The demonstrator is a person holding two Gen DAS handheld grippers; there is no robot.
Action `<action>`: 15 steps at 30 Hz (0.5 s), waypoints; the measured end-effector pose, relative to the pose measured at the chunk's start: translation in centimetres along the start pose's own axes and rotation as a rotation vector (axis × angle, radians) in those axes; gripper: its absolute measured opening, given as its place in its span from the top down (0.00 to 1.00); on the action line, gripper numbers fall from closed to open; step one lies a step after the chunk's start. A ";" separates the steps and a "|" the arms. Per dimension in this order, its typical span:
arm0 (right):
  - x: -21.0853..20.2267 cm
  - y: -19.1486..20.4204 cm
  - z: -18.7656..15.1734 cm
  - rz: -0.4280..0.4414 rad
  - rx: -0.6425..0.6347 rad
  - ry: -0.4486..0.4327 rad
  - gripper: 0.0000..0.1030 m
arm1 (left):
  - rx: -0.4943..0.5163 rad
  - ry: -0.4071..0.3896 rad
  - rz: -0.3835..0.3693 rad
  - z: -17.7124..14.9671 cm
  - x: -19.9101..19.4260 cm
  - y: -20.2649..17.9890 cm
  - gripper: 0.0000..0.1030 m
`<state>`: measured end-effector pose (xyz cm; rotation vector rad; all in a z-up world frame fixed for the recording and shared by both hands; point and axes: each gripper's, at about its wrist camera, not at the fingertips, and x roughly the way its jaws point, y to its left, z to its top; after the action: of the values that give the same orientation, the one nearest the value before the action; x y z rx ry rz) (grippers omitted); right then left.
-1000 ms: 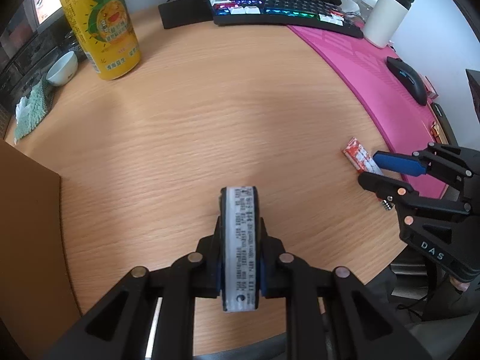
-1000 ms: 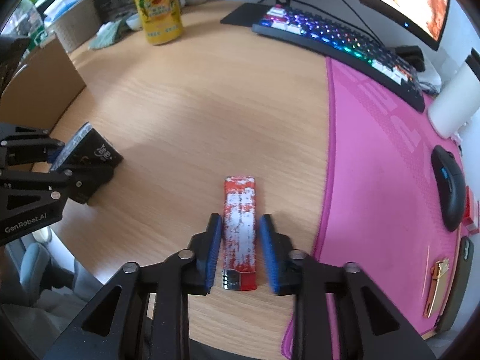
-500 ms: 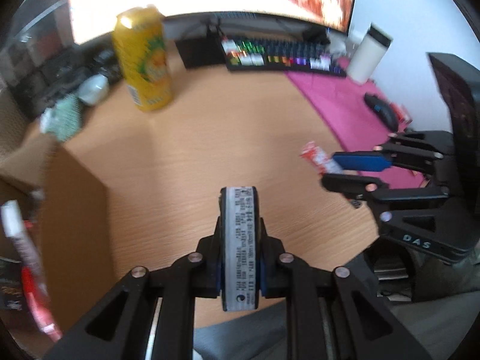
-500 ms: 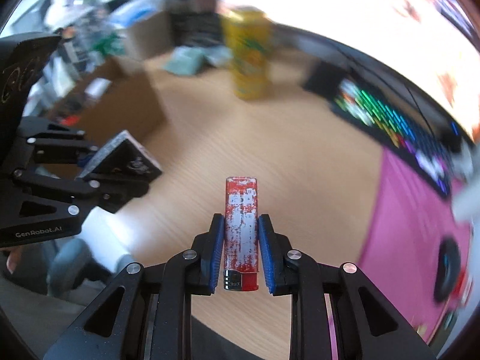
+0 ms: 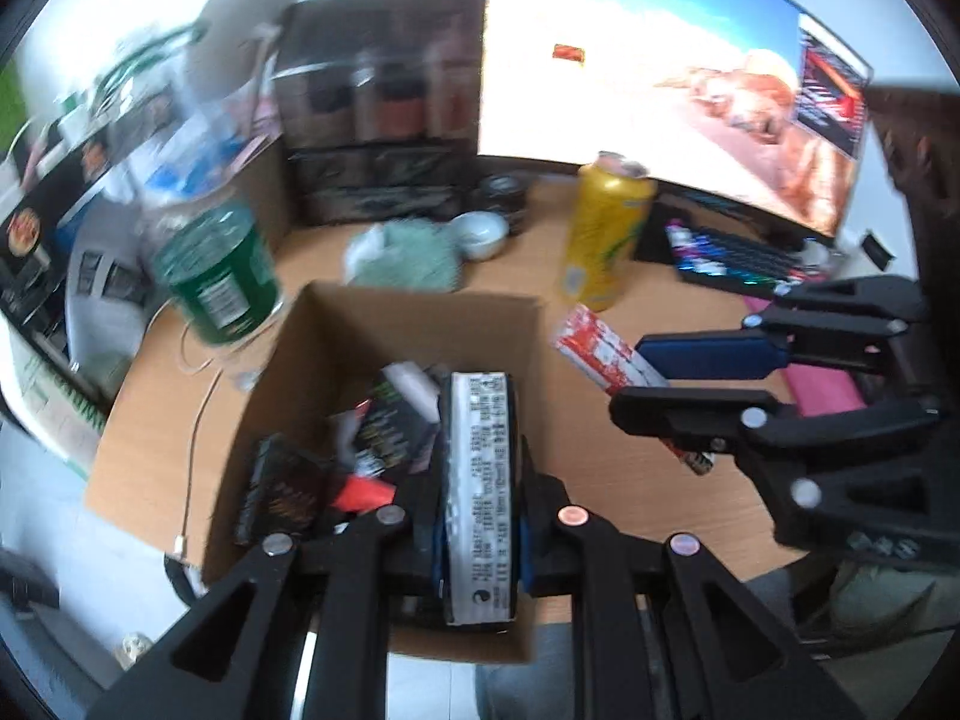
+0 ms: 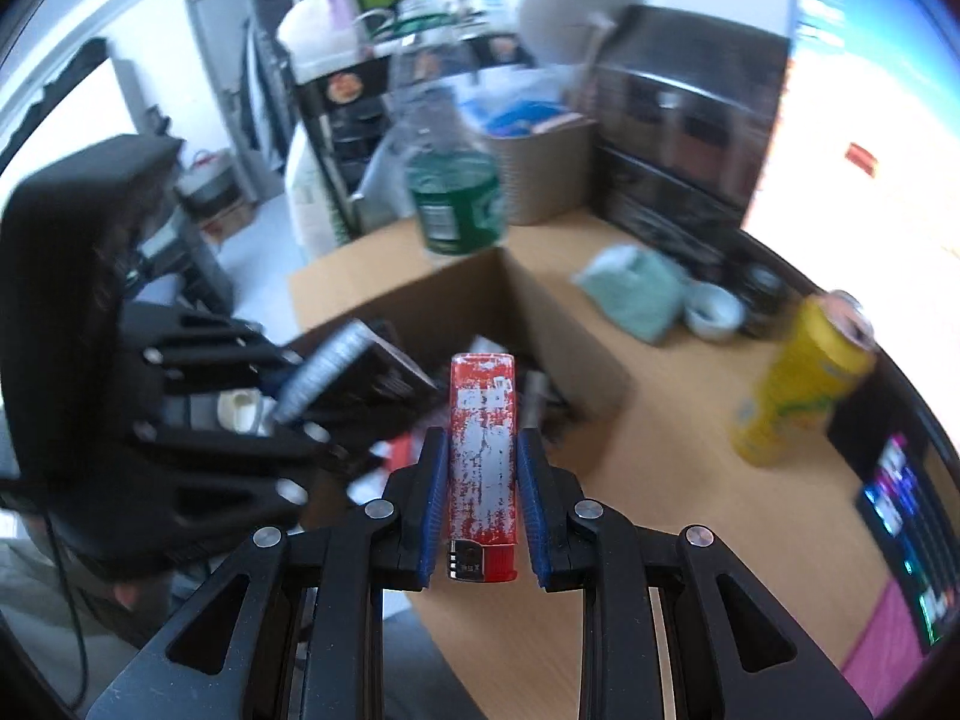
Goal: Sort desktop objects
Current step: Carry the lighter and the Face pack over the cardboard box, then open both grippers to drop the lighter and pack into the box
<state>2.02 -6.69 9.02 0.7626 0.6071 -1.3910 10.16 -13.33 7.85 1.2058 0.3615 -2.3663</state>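
Left hand-held gripper (image 5: 480, 516): clenched on a flat black pack (image 5: 480, 480), held edge-on so I see only its white printed side with fine black text and a barcode-like strip. It hangs directly above the cardboard box (image 5: 414, 324), over the near half of the opening.

Right hand-held gripper (image 6: 483, 504): clamped on a lighter (image 6: 483, 462), long and slim, red body with worn silver-white patches, metal end toward the camera. It sits just to the desk side of the box's near corner, not yet over the opening as far as I can judge.

Step in hand, my reading: carry-and-drop stage of the sort. Both items are airborne, neither released.

Next move: left jaws can open where they are, and the pack should fall into the box among the dark packets (image 5: 384, 438) already lying there. The right gripper needs to come further across the box wall before release; dropped now, the lighter could strike the rim or land on the desk (image 6: 660, 480).

Beyond the box, on the desk: a yellow can (image 5: 606, 234) past its far right corner, a clear bottle with a green label (image 5: 216, 270) at its far left corner, and a small white bowl (image 5: 480, 234) behind it. Frames are blurred.
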 end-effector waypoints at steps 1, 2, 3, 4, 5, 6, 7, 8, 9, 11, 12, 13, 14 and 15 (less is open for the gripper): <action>0.6 0.6 0.2 0.009 -0.010 0.006 0.78 | -0.013 0.009 0.010 -0.3 0.4 0.7 0.83; 1.2 1.2 0.5 0.015 -0.017 0.014 0.78 | -0.018 0.013 0.014 -0.5 0.7 1.2 0.83; 2.1 1.7 0.8 0.016 -0.023 0.030 0.78 | -0.028 0.017 0.015 -0.8 0.9 2.1 0.83; 2.5 2.0 0.9 0.015 -0.026 0.038 0.78 | -0.036 0.021 0.018 -0.9 1.1 2.5 0.83; 3.0 2.2 1.1 0.015 -0.029 0.045 0.78 | -0.041 0.025 0.026 -1.2 1.4 3.0 0.83; 3.4 2.3 1.2 0.014 -0.029 0.051 0.78 | -0.044 0.026 0.029 -1.4 1.2 3.5 0.83; 3.8 2.3 1.2 0.013 -0.028 0.055 0.78 | -0.049 0.028 0.027 -1.6 1.2 3.9 0.83; 4.0 2.3 1.3 0.010 -0.027 0.057 0.78 | -0.054 0.029 0.017 -1.9 1.2 4.2 0.83; 4.4 2.3 1.5 0.007 -0.023 0.060 0.78 | -0.058 0.030 0.007 -2.0 1.2 4.5 0.83; 4.8 2.2 1.8 -0.007 -0.016 0.059 0.77 | -0.058 0.026 0.016 -2.2 1.2 4.7 0.83; 5.0 2.2 1.9 -0.017 -0.020 0.054 0.75 | -0.058 0.022 0.028 -2.3 1.2 4.8 0.83; 5.1 2.3 1.9 -0.031 -0.024 0.056 0.75 | -0.058 0.020 0.037 -2.4 1.2 4.9 0.83; 5.3 2.3 1.9 -0.036 -0.026 0.058 0.74 | -0.058 0.016 0.042 -2.4 1.2 5.0 0.82; 5.2 2.3 1.9 -0.035 -0.025 0.059 0.72 | -0.060 0.012 0.051 -2.5 1.3 5.1 0.77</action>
<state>4.70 -11.48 6.48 0.7779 0.6853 -1.3940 13.86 -17.02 5.22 1.1886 0.3979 -2.2889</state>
